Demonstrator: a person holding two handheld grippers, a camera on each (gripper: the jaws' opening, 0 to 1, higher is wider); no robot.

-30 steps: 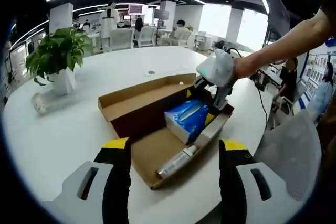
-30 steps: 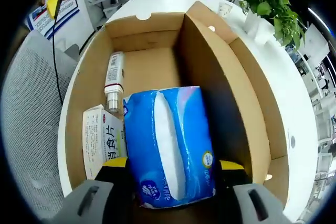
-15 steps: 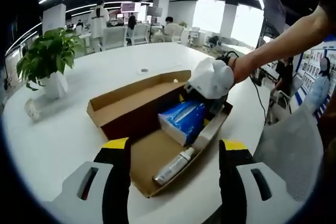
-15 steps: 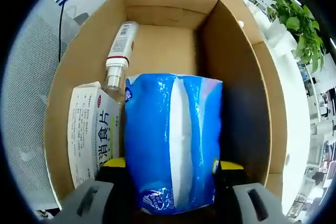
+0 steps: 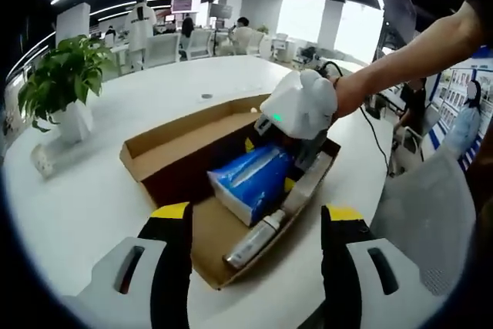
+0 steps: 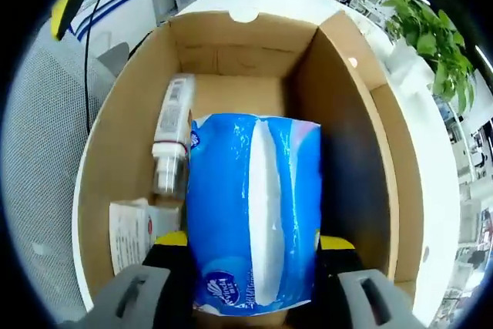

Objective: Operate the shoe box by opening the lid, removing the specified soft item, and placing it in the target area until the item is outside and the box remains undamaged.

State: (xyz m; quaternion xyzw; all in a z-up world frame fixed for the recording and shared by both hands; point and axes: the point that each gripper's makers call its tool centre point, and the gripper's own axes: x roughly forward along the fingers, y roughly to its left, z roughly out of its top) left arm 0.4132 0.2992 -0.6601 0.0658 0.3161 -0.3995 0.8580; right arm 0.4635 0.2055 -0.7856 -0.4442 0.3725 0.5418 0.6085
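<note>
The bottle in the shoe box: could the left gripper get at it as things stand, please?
Probably yes. The bottle lies at the near end of the open box, lid folded back, ahead of the open left gripper. The right gripper holds the tissue pack further back.

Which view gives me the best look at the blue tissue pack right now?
The right gripper view: the tissue pack sits close, seen from above between the right gripper fingers, inside the box. The left gripper view shows it smaller and side-on, tilted, partly behind the right gripper.
</note>
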